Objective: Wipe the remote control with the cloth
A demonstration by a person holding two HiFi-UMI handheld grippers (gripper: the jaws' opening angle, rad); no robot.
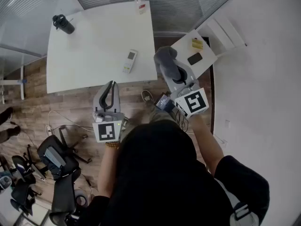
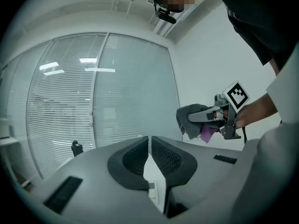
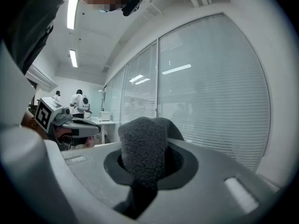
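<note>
The white remote control [image 1: 130, 60] lies near the front edge of the white table [image 1: 94, 46], and it also shows as the remote [image 2: 153, 193] through the gap under the left jaws. My left gripper [image 1: 112, 84] hovers in front of the table edge, below and left of the remote, its jaws shut with nothing between them. My right gripper [image 1: 172, 70] is held to the right of the table, shut on a grey cloth [image 1: 164, 58]. That cloth [image 3: 142, 150] bulges out of the jaws and hides the fingertips. In the left gripper view the cloth [image 2: 189, 118] hangs from the right gripper.
A black bottle [image 1: 63, 23] stands at the table's far left corner and a white bottle [image 1: 140, 1] at its far edge. A small white side table [image 1: 207, 60] on the right holds a yellow item [image 1: 197, 43] and a black phone [image 1: 194, 58]. Office chairs [image 1: 56, 159] stand on the wooden floor at lower left.
</note>
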